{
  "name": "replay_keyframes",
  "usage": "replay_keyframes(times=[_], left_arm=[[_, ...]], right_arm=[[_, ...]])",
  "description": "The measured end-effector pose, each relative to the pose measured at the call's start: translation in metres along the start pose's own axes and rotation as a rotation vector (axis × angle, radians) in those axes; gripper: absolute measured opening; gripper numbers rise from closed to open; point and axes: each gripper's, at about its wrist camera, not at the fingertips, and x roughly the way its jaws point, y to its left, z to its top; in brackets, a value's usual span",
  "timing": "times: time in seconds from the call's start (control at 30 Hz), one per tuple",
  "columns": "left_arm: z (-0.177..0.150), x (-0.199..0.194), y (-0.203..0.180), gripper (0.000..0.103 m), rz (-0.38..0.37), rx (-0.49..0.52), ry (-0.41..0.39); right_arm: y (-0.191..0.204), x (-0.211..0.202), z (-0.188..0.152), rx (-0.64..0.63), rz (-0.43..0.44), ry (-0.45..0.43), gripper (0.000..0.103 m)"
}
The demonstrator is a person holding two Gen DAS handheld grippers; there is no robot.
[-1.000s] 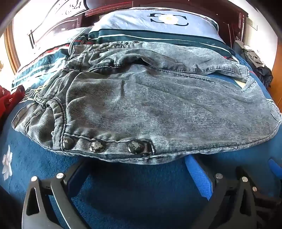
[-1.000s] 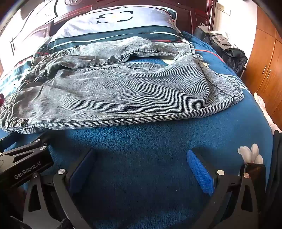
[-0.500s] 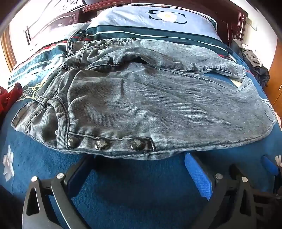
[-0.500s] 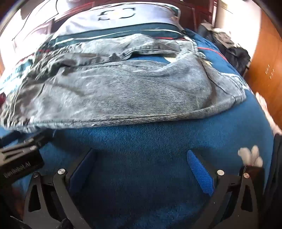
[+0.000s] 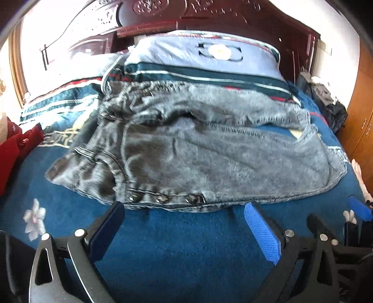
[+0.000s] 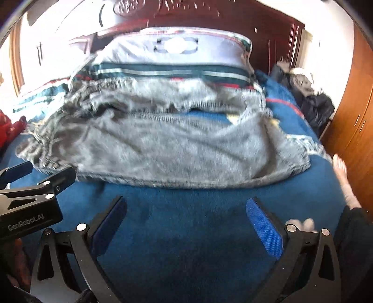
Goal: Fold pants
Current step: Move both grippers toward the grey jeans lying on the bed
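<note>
Grey washed denim pants [image 5: 209, 153] lie folded over across the blue bed cover [image 5: 177, 251], waistband with three metal buttons [image 5: 160, 198] at the near left edge. They also show, blurred, in the right wrist view [image 6: 177, 144]. My left gripper [image 5: 184, 221] is open and empty, just short of the pants' near edge. My right gripper [image 6: 186, 216] is open and empty over bare blue cover [image 6: 186, 244], a little back from the pants. The left gripper's body [image 6: 30, 205] shows at the left of the right wrist view.
A striped pillow [image 5: 205, 58] and dark carved headboard [image 5: 209, 18] lie behind the pants. A red garment [image 5: 16, 149] sits at the bed's left. Dark clothes [image 5: 326, 105] are piled at the right by a wooden wardrobe [image 5: 363, 121]. A bare foot [image 6: 342, 177] is at the right.
Both grippers have pulled back and up from the pants, so the pants look smaller and more of the headboard shows. Both stayed open and empty.
</note>
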Motion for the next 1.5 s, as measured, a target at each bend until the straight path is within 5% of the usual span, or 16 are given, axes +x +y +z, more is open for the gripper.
replay_keyframes(times=[0.37, 1.17, 1.5], left_arm=[[0.001, -0.023, 0.005, 0.103, 0.018, -0.007, -0.070], [0.000, -0.022, 0.010, 0.103, 0.000, -0.040, -0.071], [0.024, -0.024, 0.021, 0.103, -0.009, -0.053, -0.084]], right_arm=[[-0.011, -0.045, 0.014, 0.053, -0.023, -0.151, 0.103], [-0.001, -0.041, 0.012, 0.020, 0.003, -0.125, 0.103], [0.000, -0.043, 0.033, 0.000, 0.043, -0.124, 0.103]])
